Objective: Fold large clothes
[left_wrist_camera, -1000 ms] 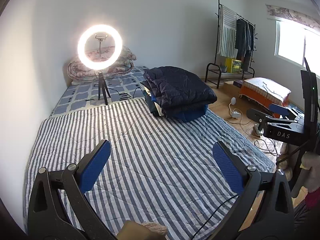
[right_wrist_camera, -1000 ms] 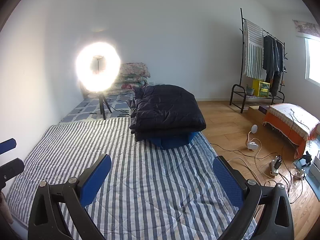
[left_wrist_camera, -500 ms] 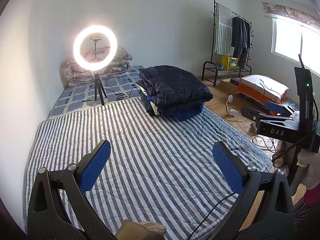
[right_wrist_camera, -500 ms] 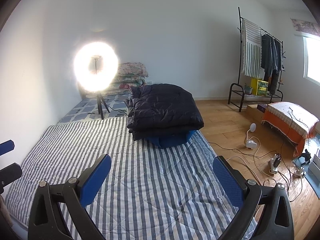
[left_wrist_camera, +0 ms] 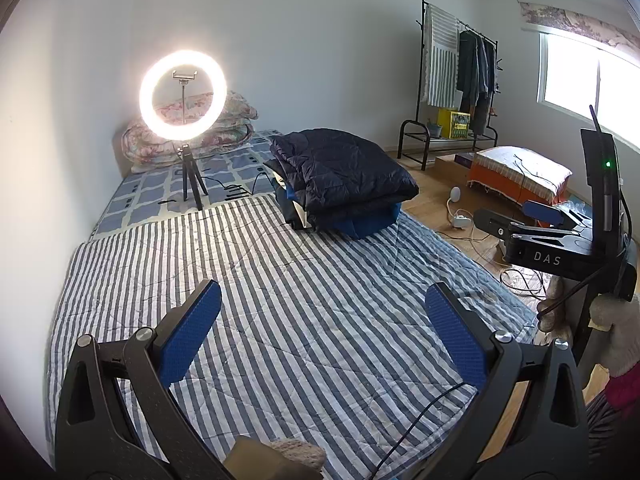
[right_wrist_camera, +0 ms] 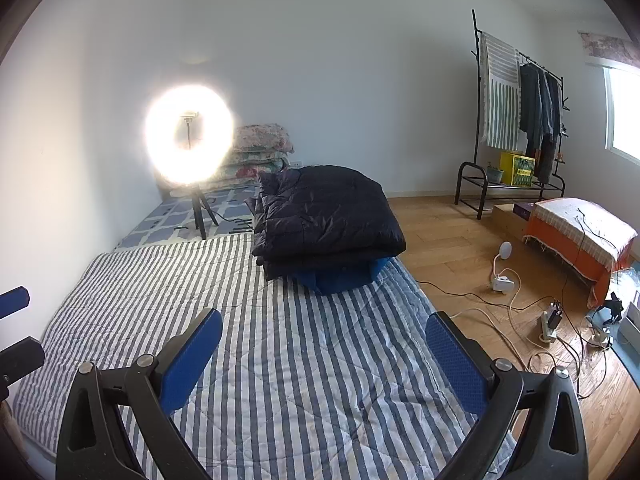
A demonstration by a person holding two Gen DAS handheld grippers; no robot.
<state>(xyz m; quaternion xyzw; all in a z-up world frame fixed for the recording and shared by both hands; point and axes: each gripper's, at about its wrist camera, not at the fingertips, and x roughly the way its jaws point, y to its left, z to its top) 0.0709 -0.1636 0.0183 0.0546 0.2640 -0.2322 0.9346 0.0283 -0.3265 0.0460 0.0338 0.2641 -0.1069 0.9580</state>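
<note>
A pile of folded dark navy padded clothes [left_wrist_camera: 344,172] lies on a blue garment at the far right of the blue-and-white striped quilt [left_wrist_camera: 280,300]; it also shows in the right wrist view [right_wrist_camera: 324,216]. My left gripper [left_wrist_camera: 322,312] is open and empty, held above the near part of the quilt. My right gripper [right_wrist_camera: 324,340] is open and empty, also above the quilt [right_wrist_camera: 280,360]. The right gripper shows side-on at the right edge of the left wrist view [left_wrist_camera: 540,220]. Both are well short of the pile.
A lit ring light on a tripod [left_wrist_camera: 182,96] stands behind the quilt, with folded floral bedding [left_wrist_camera: 236,120] by the wall. A clothes rack [right_wrist_camera: 516,120], an orange stool [right_wrist_camera: 580,232] and cables with power strips [right_wrist_camera: 552,320] are on the wooden floor to the right.
Both views have drifted slightly, the pile and ring light shifting a little left in the frames. Both grippers stay open and empty.
</note>
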